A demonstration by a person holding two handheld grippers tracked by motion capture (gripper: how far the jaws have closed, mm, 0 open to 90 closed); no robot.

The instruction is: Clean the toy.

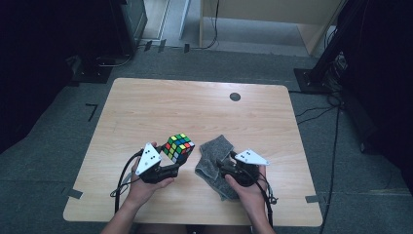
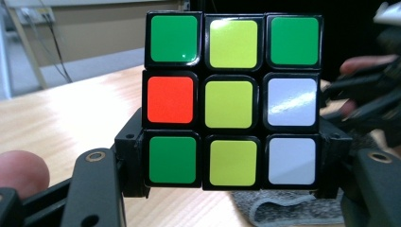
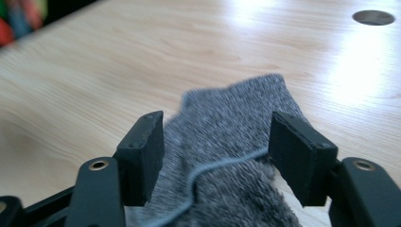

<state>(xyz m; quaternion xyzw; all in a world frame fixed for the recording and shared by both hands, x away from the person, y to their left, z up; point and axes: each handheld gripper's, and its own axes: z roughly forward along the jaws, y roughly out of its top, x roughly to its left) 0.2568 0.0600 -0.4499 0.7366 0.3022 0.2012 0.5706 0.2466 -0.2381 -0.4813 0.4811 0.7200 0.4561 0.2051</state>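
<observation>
Gripping one puzzle cube (image 2: 233, 100) between its jaws, the left gripper (image 1: 168, 163) sits near the table's front edge, at about seven o'clock from the table's middle; the cube is lifted, its facing side showing nine stickers: four green, three yellow, one red, two white. At five o'clock, the right gripper (image 3: 215, 151) straddles one grey cloth (image 3: 231, 156) lying crumpled on the table (image 1: 146, 107), its jaws standing apart on either side of the fabric; whether the pads press it is hard to tell. Far off, at one o'clock, one dark round hole (image 1: 235, 96) marks the tabletop.
</observation>
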